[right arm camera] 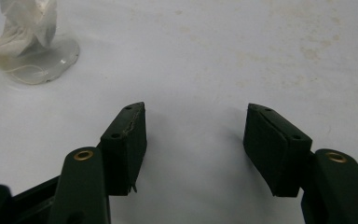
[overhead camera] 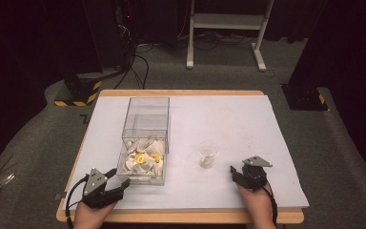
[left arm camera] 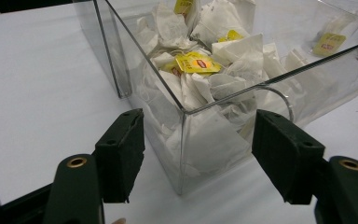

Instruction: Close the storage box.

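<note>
The left gripper (left arm camera: 198, 154), jaws apart and gripping nothing, faces a corner of the clear plastic box (overhead camera: 143, 179) at the table's front left. Best to rise over the rim and pinch one bag's paper tag. Inside lie white tea bags with yellow tags (left arm camera: 198, 64), heaped loosely. The right gripper (right arm camera: 196, 144) rests spread wide and bare beside a clear plastic cup (overhead camera: 208, 153).

The high view is dim and soft, with the room behind nearly black and the white table (overhead camera: 248, 124) the brightest area. Both gripper views are brighter and evenly lit from above, with faint shadows under the black jaws. Glare streaks the clear box (left arm camera: 279, 88) edges. The cup (right arm camera: 28, 42) is slightly blurred.
</note>
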Tool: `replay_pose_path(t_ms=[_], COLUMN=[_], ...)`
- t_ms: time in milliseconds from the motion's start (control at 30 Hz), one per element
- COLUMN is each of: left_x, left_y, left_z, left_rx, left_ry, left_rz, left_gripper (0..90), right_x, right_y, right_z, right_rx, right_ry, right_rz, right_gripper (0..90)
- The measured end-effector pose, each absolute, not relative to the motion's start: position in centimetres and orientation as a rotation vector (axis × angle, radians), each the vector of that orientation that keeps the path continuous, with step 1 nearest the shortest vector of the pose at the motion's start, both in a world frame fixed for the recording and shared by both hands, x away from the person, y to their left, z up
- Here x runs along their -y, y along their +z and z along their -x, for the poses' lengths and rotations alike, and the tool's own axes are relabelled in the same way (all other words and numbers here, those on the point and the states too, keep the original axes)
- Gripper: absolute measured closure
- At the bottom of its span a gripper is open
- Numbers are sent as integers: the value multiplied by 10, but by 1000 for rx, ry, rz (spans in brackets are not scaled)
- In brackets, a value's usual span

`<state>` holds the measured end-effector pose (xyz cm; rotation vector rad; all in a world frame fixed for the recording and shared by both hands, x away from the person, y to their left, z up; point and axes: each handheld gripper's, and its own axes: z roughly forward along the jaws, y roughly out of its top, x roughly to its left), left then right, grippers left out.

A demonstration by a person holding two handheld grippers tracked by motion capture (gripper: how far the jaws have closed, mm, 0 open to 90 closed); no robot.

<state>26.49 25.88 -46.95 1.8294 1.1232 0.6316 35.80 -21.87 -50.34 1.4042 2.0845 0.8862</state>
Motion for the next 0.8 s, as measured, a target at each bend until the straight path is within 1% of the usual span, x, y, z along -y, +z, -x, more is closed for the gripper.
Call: replay_pose_path(t_ms=[300, 433, 800], left_x=[-256, -254, -252], left_y=[-470, -472, -476], left_z=[-270, -272, -279], left_rx=[-1135, -1105, -1135], left_ry=[628, 686, 718], left_rz=[-1822, -1829, -1784], left_gripper=[313, 303, 244], right_x=[218, 218, 219], right_y=[-503, -503, -503], right_z=[-358, -358, -358], right_rx=[-2082, -2081, -2081], right_ry=[885, 884, 881], right_rz=[-1404, -1405, -1409], right_gripper=[392, 390, 384])
